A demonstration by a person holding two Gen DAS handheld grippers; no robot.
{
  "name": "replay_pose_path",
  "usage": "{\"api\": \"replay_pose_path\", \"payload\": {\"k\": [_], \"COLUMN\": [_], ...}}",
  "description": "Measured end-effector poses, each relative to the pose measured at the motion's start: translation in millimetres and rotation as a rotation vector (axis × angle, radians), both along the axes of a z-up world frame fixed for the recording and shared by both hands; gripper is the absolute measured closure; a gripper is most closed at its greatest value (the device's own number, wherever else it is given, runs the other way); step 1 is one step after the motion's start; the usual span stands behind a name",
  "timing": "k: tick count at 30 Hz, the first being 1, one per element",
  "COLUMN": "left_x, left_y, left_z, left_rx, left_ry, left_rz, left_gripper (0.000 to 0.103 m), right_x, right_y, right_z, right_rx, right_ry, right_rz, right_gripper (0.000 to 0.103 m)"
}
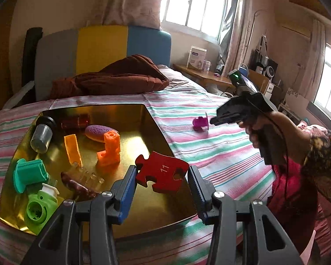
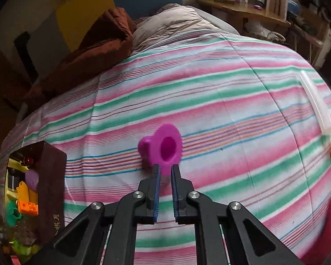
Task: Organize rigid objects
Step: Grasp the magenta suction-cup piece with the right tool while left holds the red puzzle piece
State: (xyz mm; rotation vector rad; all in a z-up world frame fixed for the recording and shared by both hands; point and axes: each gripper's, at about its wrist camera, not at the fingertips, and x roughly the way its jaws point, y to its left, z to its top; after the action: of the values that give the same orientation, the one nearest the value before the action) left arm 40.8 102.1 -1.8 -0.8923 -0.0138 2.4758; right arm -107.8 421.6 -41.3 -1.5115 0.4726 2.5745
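left gripper (image 1: 162,174) wide open over gold tray (image 1: 156,130); red puzzle piece (image 1: 162,173) sits between fingers, touching left one, gap at right one, so not clamped; orange block (image 1: 109,149), green parts, clear cup in tray toward 10 o'clock; right gripper (image 2: 165,170) nearly closed, pinching rim of magenta flanged part (image 2: 162,146) at 12 o'clock on striped bedspread (image 2: 231,110); tray edge at 8 o'clock in that view
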Motion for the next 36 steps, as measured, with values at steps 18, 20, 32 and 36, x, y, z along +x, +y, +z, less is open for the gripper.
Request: {"api": "replay_pose_path", "payload": {"k": [18,20,32,36], "left_x": [-20.9,-23.6,-40.6,-56.2], "left_y": [-22.8,-23.8,-13.8,0.6], "left_z": [-5.7,-6.4,-9.4,-20.7], "left_rx": [-0.017,-0.015,-0.054,-0.092], "left_ry": [-0.045,-0.05,-0.098,-0.166], "left_rz": [0.103,0.109,0.088,0.065], "left_gripper": [0.056,0.056,0.056,0.056], "right_x": [-34.2,-35.5,-17.4,-14.4], "right_y": [-40.0,-45.6,-31.4,-25.1], "right_z": [-26.7,-30.0,-0.8,4.8], "right_rx": [-0.022,0.002,-0.085,-0.12], "right_ry": [0.007,-0.002,0.095,0.121], "right_rz": [0.11,0.135,0.106,0.075], "right_gripper": [0.046,0.046,0.046,0.046]}}
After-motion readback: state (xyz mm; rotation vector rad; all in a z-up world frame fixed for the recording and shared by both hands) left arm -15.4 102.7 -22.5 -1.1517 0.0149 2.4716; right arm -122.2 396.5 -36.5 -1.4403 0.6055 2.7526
